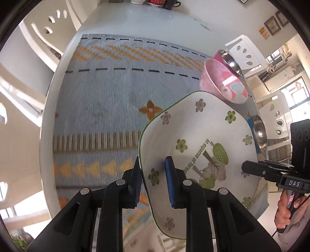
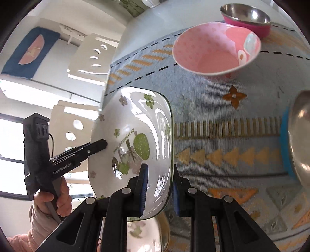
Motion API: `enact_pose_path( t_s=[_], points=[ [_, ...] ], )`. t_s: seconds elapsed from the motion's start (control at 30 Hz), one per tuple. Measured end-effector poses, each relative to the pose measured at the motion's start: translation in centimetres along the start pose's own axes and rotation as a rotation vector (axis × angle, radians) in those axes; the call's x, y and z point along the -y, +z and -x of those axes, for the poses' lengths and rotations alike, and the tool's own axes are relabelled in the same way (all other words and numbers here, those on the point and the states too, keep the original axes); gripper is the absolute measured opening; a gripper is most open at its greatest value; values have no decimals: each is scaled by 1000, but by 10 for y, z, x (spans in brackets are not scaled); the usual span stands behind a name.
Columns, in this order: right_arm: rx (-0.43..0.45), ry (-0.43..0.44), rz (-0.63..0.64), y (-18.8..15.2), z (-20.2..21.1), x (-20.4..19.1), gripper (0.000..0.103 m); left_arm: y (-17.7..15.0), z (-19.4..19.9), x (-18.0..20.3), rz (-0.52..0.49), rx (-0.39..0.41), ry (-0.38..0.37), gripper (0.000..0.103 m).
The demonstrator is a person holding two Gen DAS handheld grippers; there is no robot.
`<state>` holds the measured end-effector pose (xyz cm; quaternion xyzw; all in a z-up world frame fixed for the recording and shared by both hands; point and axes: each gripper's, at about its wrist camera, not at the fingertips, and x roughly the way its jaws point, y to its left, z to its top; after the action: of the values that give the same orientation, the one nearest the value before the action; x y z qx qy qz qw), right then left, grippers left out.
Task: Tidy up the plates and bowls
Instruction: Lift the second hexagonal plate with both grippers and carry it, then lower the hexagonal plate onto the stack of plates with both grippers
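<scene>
Together, both tools held the white square-ish ceramic plate with green flower print, tilted above the blue-and-orange woven cloth on the white bench. Left hand-held gripper pinched the plate's rim; right hand-held gripper pinched the opposite rim. Beyond the plate stood a pink patterned ceramic bowl, then a magenta-sided steel bowl.

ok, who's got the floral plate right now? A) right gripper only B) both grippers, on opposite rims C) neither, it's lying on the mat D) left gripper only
B: the left gripper clamps one rim of the floral plate, and the right gripper clamps the opposite rim; each gripper's fingers straddle the edge, and the plate is tilted above the woven placemat.
</scene>
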<state>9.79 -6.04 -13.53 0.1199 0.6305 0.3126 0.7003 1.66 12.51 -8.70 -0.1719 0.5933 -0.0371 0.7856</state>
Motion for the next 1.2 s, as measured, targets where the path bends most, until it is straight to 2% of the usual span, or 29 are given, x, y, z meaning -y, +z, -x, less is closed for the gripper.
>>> enact_pose_path(
  t_s=[0.13,0.5,0.73,1.2],
  points=[
    [0,17,19,-21,10,-9,23,-25,15,5,26,10,17,19],
    [-98,62,96,-83,-1,-19,23,-96,40,4,134,53,86,19],
    [-153,58,134,-108,-14,-21,23,-123,43,0,164,61,100,19],
    [-216,43,156,-125,-35,-23,23,-149,30,-14,224,38,83,19]
  ],
)
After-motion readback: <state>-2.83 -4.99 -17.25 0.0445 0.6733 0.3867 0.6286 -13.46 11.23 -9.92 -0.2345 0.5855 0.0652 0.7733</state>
